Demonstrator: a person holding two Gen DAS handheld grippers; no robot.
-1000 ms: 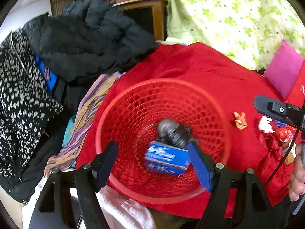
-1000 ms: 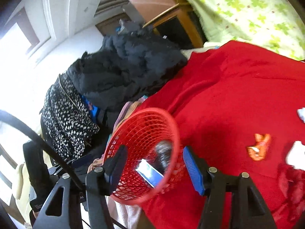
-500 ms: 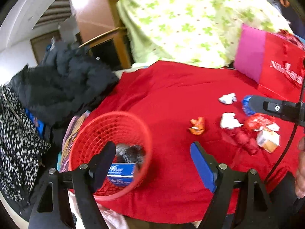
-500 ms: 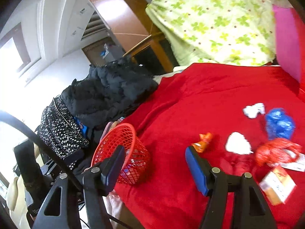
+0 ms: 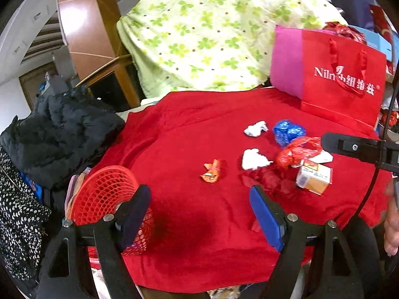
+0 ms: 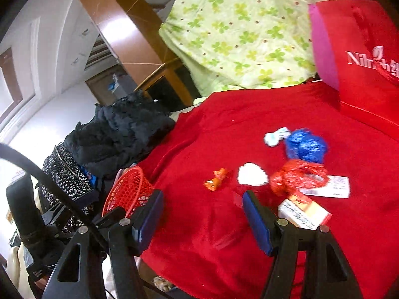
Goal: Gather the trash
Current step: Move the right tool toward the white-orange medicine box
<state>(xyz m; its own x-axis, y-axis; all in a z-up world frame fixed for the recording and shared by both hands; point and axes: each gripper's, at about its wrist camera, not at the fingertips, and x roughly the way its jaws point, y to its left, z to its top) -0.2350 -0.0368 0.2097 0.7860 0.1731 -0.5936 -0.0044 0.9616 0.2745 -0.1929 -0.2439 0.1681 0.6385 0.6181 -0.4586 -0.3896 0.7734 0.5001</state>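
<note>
Both tongs hang wide and empty above the red cloth [image 5: 189, 129]: the left gripper [image 5: 199, 214] with nothing between its blue pads, the right gripper [image 6: 202, 214] just as spread, neither touching a scrap. And there's the trash, scattered in a loose cluster ahead of them! The orange wrapper [image 5: 210, 170] lies alone, nearest the open jaws. Beyond it sit two white paper wads [image 5: 253, 159], one closer, one further back beside the blue crumpled bag [image 5: 289, 130]. The red plastic bag [image 5: 298, 150] lies against a white slip, with the small carton [image 5: 314, 178] just beside it.

Off at the cloth's left edge stands the red basket [image 5: 107, 191], low and handy, presumably so each piece can be dropped straight in. Spread this wide, the jaws look set for a fresh pick, and the lone orange wrapper seems the easiest target.

Further out, a red gift bag [image 5: 341, 84] stands upright at the back, a dark jacket [image 5: 57, 134] is heaped to the left.
</note>
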